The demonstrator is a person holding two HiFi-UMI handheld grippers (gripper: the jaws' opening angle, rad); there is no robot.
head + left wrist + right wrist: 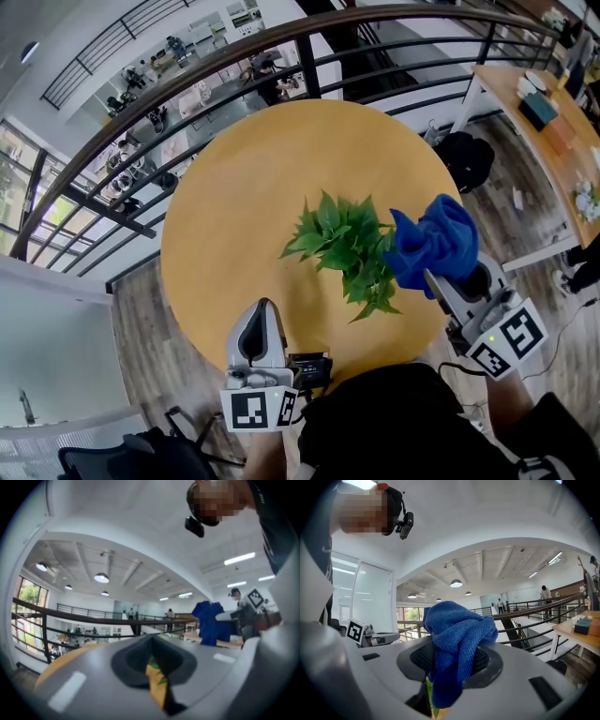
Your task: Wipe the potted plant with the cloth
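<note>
Head view: a potted plant (342, 246) stands on the round wooden table (234, 197), right of its centre. The right gripper (433, 278) holds a bunched blue cloth (436, 239) just beside the plant's right-hand leaves; whether they touch is unclear. The left gripper (263, 306) hovers over the table's near edge.

Left gripper view: the left gripper (151, 641) has its jaws pressed together, nothing between them. The cloth (211, 623) shows at right.

Right gripper view: the right gripper (450, 660) is clamped on the cloth (457, 634), which bulges above the jaws.
</note>
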